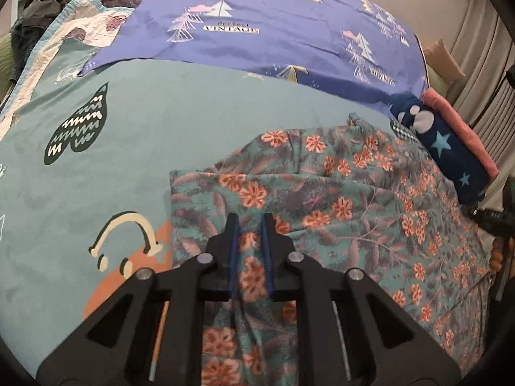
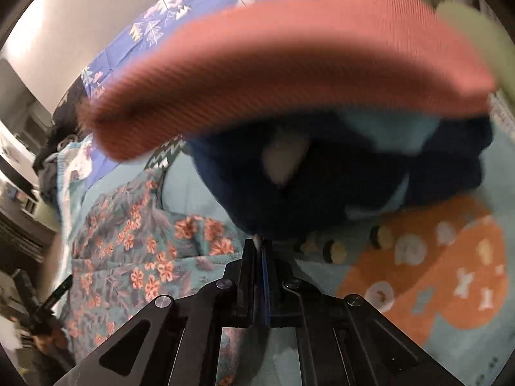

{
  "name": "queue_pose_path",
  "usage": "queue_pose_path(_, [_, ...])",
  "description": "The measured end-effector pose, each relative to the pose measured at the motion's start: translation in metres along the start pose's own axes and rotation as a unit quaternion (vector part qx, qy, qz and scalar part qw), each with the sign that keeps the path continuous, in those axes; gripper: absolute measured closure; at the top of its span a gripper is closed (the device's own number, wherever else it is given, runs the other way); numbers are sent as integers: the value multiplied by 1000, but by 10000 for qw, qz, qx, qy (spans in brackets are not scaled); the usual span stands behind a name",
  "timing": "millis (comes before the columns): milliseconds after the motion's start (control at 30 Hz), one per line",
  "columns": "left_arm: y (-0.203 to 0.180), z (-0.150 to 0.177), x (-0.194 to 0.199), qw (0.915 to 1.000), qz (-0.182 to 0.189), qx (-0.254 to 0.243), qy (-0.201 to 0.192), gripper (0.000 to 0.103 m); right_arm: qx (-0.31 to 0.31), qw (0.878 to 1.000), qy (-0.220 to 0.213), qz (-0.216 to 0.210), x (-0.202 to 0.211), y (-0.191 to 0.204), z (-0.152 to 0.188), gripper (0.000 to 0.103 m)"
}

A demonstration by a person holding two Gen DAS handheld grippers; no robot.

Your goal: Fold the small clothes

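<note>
A teal floral garment [image 1: 338,206] with orange flowers lies spread on the bed. My left gripper [image 1: 251,225] is shut on a fold of it near its left edge; cloth runs between the fingers. In the right wrist view the same floral garment [image 2: 135,241] lies at lower left. My right gripper [image 2: 259,244] has its fingers pressed together, its tips right against a folded navy star garment [image 2: 322,186]. A folded pink ribbed garment [image 2: 273,74] lies on top of the navy one. That stack also shows in the left wrist view, navy [image 1: 450,148] and pink [image 1: 457,128].
The bed has a teal patterned sheet [image 1: 161,135] and a purple tree-print cover [image 1: 273,32] behind. Dark clothes [image 1: 48,3] are piled at far left. A curtain [image 1: 482,48] hangs on the right. An orange print [image 2: 434,273] marks the sheet.
</note>
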State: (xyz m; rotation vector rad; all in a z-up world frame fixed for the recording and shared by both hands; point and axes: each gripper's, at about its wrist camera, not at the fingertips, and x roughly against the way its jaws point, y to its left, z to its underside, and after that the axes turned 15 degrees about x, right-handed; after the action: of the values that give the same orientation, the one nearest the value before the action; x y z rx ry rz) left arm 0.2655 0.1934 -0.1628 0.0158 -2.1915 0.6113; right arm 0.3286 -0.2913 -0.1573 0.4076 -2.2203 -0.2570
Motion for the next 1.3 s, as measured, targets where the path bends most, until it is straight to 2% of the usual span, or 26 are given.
queue_pose_path(33, [1,-1,1,10000,5,57,-7,87,20,9999,-59,81,4,2,2,100])
queue_pose_path(67, [1,-1,3,9999,-11,108,-18,85,-48,9999,-69,92,8,2,3,95])
queue_pose_path(133, [2,1,11,9998,-80,154,-65,85,-186,9998,-100,66,22,3,7,94])
queue_pose_path(200, [2,7,29,9997,-116,120,-175,84,-7,9998,-171,58,46,12,20,90])
queue_pose_path(267, [3,17,52,9994,-130,24,-314,78,276,9995,-119,-21,67,27,36,88])
queue_pose_path(367, [10,38,83,9990,128,58,-421,62,582,9961,-53,-659,87,54,66,87])
queue_pose_path(433, [16,52,90,9992,184,48,-357,58,712,9905,125,-1169,89,70,84,86])
queue_pose_path(467, [20,64,88,9997,62,-26,-232,58,791,9901,251,-1129,85,76,92,86])
queue_pose_path(500, [24,73,82,9998,-120,-78,-122,58,891,9925,413,-726,78,80,100,86])
queue_pose_path(533, [27,79,77,9996,-269,-113,-30,58,957,9933,532,-357,73,76,106,90])
queue_pose_path(567, [36,89,71,9989,-457,-120,74,55,935,9937,571,-248,71,74,111,99])
queue_pose_path(600, [43,91,78,9993,-377,62,-34,54,763,9951,550,-301,76,71,115,98])
queue_pose_path(633, [47,90,83,9991,-354,217,20,55,645,9960,513,-350,85,70,117,96])
queue_pose_path(667, [53,90,96,9986,-168,486,104,55,656,9965,403,-337,100,73,121,94])
queue_pose_path(700, [56,92,106,9985,-2,546,67,55,743,9962,302,-338,111,75,124,93])
queue_pose_path(733, [57,96,120,9986,146,504,-22,55,849,9956,202,-343,125,79,130,91])
queue_pose_path(800, [58,108,141,9991,200,348,-137,54,955,9947,110,-353,143,85,143,81])
queue_pose_path(867, [60,120,154,9992,234,278,-163,53,1010,9941,66,-403,158,88,159,78])
queue_pose_path(967, [68,143,168,9994,170,222,-197,42,932,9944,120,-491,170,90,187,77])
queue_pose_path(1133, [82,180,177,9990,344,231,159,39,641,9925,188,-1023,186,89,233,77])
queue_pose_path(1300, [92,206,183,9987,270,99,417,33,462,9914,257,-1201,199,90,272,65])
